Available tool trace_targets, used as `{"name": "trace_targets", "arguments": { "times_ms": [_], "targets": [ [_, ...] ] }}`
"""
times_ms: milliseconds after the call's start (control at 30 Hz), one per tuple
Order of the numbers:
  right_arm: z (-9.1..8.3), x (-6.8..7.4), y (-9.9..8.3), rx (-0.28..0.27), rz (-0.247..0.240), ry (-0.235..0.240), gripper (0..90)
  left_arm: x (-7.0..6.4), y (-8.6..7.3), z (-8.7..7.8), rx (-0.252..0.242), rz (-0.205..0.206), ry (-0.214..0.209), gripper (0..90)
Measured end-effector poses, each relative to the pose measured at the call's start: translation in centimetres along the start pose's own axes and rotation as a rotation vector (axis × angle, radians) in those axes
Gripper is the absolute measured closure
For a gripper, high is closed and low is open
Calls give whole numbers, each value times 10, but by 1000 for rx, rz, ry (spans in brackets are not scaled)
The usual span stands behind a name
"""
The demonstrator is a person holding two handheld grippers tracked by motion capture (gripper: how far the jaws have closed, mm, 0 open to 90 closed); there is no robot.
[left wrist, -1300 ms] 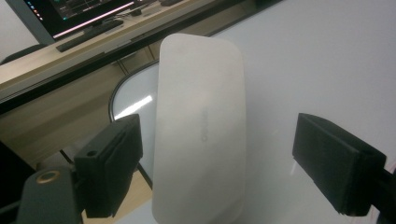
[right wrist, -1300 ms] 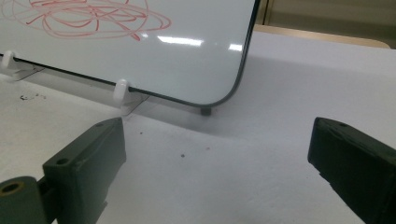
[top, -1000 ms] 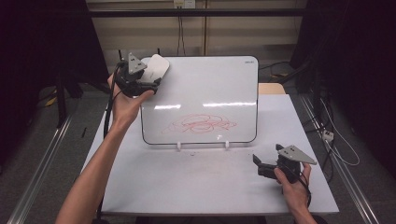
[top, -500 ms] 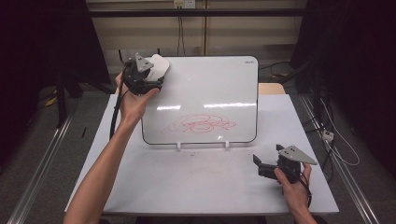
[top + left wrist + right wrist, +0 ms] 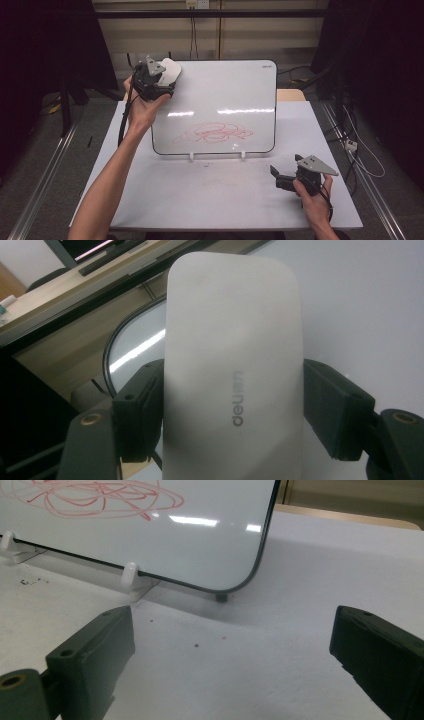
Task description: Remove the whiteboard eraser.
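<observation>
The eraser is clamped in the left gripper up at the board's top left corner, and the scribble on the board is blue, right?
Not quite: the scribble is red, as the high view shows. The rest holds: the left gripper clamps the white eraser at the top left corner of the board.

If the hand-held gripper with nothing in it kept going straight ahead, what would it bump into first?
Probably the whiteboard. The right hand-held gripper is open above the white table and points at the board's lower corner, near a white clip foot. Depth is hard to judge, so it might scrape the table first.
</observation>
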State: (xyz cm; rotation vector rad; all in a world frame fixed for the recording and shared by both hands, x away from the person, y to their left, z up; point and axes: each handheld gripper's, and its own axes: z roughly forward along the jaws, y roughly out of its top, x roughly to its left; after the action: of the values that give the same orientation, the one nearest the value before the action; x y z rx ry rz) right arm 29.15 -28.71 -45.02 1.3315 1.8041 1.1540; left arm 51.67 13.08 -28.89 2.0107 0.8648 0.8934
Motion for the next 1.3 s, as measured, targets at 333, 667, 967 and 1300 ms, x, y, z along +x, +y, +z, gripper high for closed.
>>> {"name": "trace_targets", "arguments": {
  "times_ms": [333, 667, 967, 1300],
  "targets": [
    [-1, 0, -1, 4, -2, -2, 47, 7, -1, -4, -28, -41, -59, 311],
    [1, 1, 0, 5, 3, 0, 47, 10, -4, -5, -40, -62, -82, 312],
    [4, -1, 1, 5, 14, -3, 48, 0, 3, -18, -86, -49, -119, 312],
    [4, -1, 0, 7, 14, -3, 48, -12, 1, -38, -136, -36, -129, 312]
  ]
}}
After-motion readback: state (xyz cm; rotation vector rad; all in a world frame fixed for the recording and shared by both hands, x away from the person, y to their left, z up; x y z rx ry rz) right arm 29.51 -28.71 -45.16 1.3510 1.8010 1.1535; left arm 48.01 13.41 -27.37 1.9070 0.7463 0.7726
